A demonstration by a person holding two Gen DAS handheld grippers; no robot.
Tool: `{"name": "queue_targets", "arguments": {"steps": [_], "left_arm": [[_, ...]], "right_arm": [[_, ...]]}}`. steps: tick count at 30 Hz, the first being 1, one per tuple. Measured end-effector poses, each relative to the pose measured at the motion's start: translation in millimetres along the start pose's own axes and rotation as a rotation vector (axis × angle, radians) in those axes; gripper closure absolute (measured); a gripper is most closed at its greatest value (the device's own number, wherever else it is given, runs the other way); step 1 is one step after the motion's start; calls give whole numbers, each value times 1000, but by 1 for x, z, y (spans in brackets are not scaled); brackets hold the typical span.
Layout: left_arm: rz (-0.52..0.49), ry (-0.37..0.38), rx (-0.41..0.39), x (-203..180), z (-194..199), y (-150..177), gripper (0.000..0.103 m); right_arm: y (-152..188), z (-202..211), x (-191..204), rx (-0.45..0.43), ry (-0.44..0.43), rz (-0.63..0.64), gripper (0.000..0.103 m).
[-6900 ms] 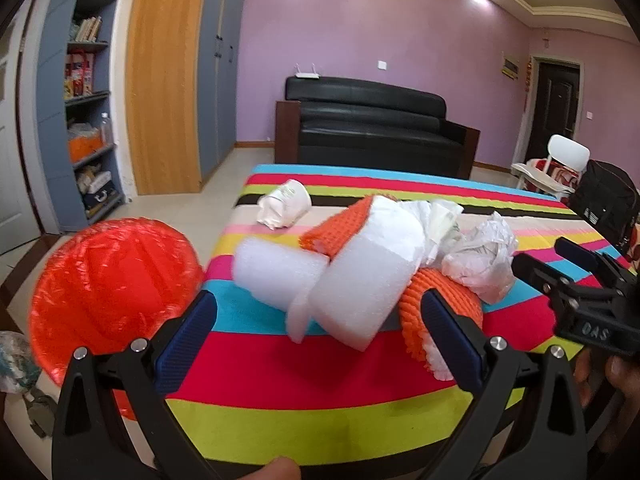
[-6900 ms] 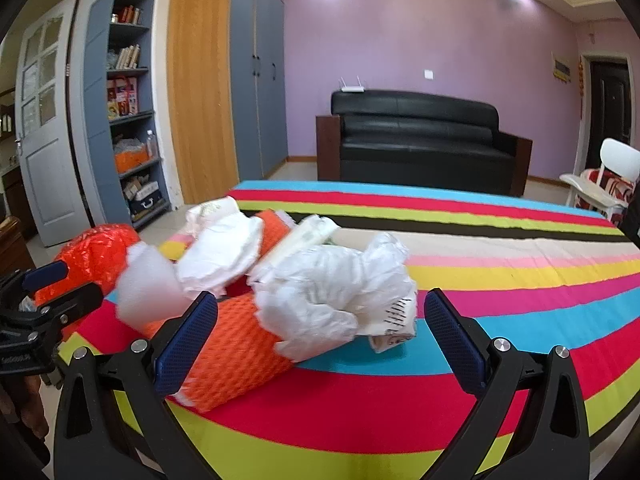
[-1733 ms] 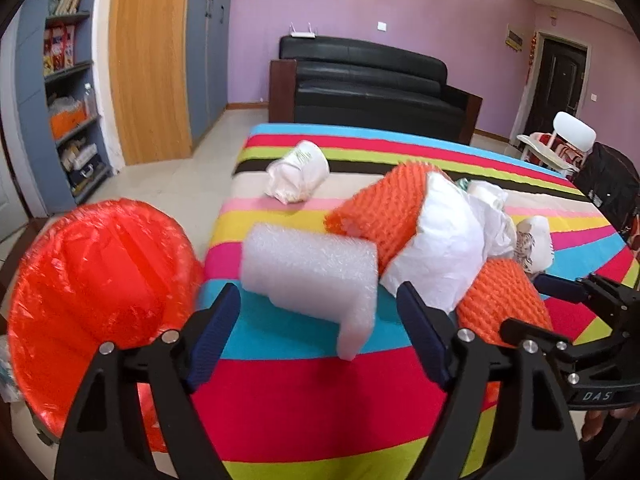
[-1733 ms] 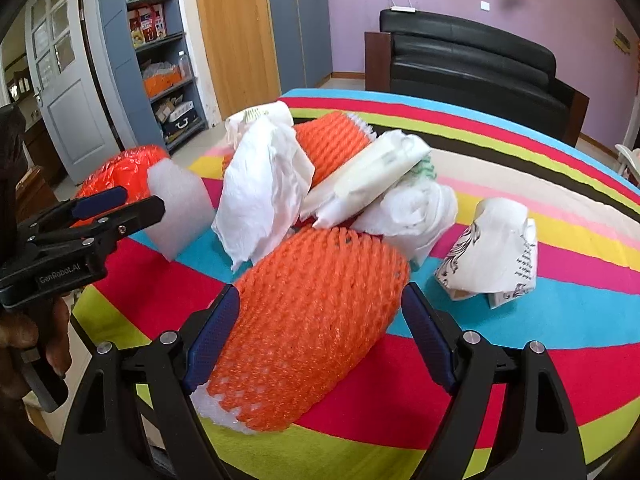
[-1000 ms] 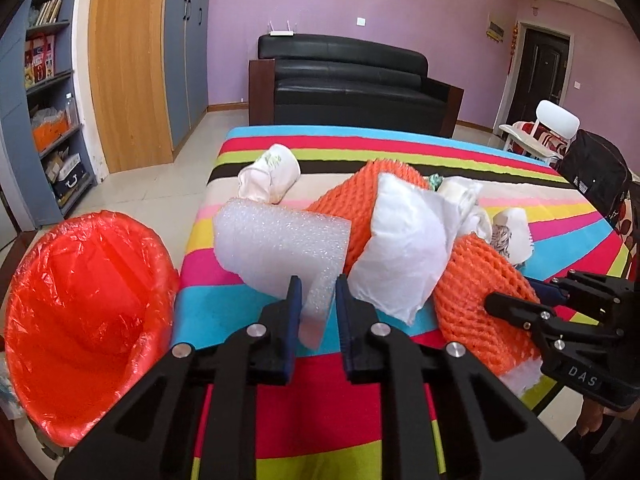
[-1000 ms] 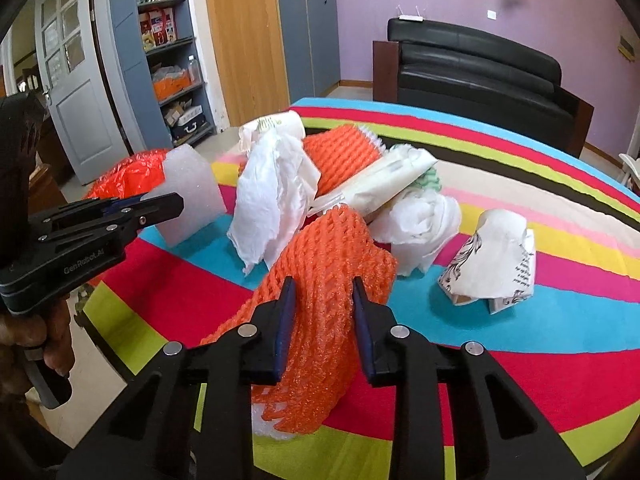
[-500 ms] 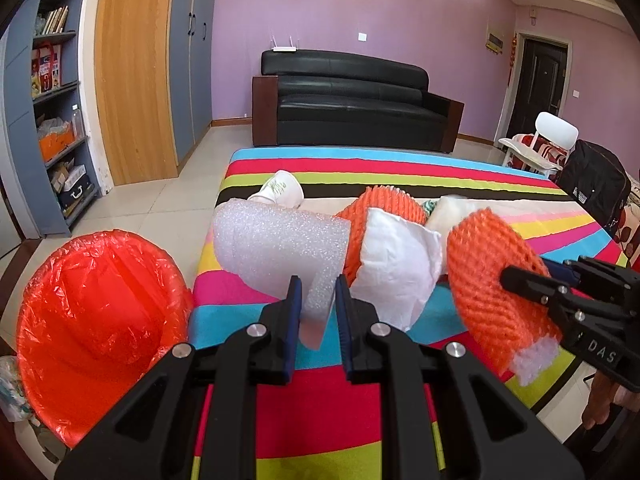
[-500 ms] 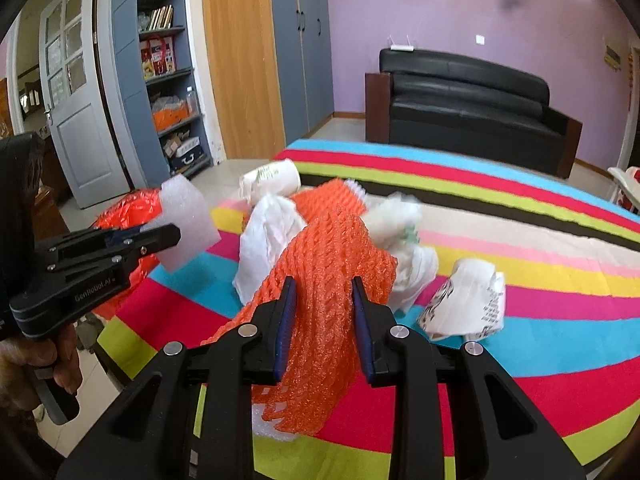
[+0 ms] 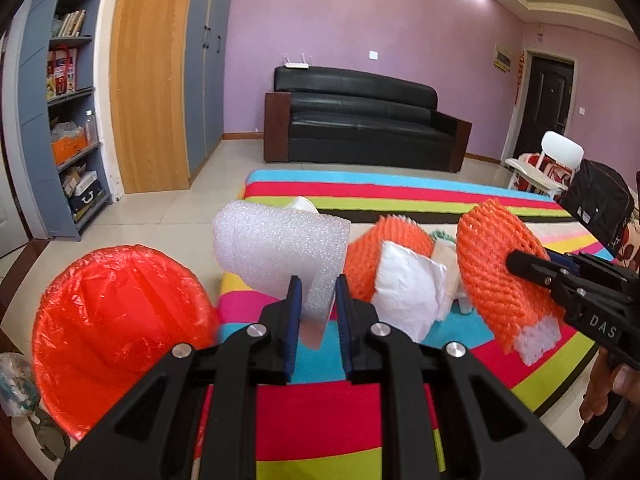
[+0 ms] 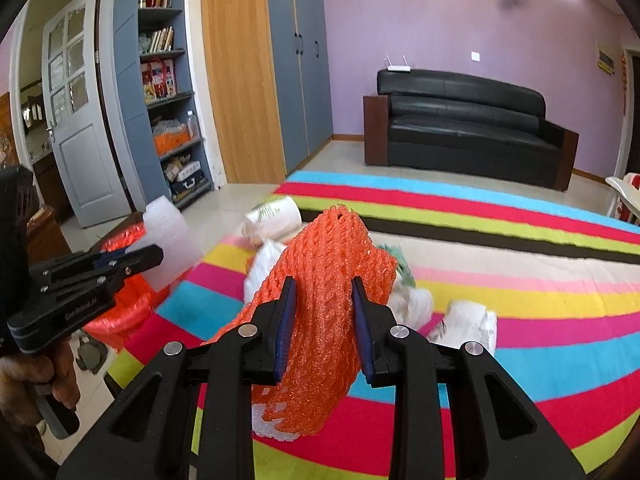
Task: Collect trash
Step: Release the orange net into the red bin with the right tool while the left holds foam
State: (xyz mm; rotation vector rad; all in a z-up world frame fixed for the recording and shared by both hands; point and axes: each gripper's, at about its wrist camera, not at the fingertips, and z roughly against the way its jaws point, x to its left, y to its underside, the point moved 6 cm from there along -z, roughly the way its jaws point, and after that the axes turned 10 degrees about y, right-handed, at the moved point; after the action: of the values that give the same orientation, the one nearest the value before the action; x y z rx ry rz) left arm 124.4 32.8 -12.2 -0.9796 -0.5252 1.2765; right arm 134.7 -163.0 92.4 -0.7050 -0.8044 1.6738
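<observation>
- Two pieces of trash are off the striped tablecloth (image 9: pixel 320 412), one in each of my grippers
- my left gripper (image 9: pixel 316 304) is clamped on the lower flap of a white foam sheet (image 9: pixel 280 256), which hangs above the near left corner of the tablecloth
- my right gripper (image 10: pixel 324 316) pinches an orange foam net sleeve (image 10: pixel 332 300), its loose end drooping over the near edge of the tablecloth
- a bin lined with a red bag (image 9: pixel 120 332) stands on the floor just left of the tablecloth, mouth tipped toward me
- a second orange net (image 9: pixel 384 256), a white plastic bag (image 9: pixel 404 296) and a printed paper wad (image 10: pixel 468 324) lie on the tablecloth beyond my jaws
- a white cup-like wad (image 10: pixel 276 216) lies by the far left edge of the tablecloth
</observation>
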Motion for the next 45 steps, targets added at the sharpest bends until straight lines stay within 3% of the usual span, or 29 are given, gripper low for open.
{"name": "queue_targets", "arguments": {"steps": [15, 30, 45], "left_arm": [[71, -95, -100, 44, 57, -25, 86], [142, -224, -124, 101, 99, -26, 86], [233, -290, -120, 157, 123, -15, 86]], "right_arm": [[-50, -4, 65, -85, -82, 79, 75], [-63, -23, 155, -98, -229, 183, 75], [-53, -62, 240, -8, -317, 232, 75]]}}
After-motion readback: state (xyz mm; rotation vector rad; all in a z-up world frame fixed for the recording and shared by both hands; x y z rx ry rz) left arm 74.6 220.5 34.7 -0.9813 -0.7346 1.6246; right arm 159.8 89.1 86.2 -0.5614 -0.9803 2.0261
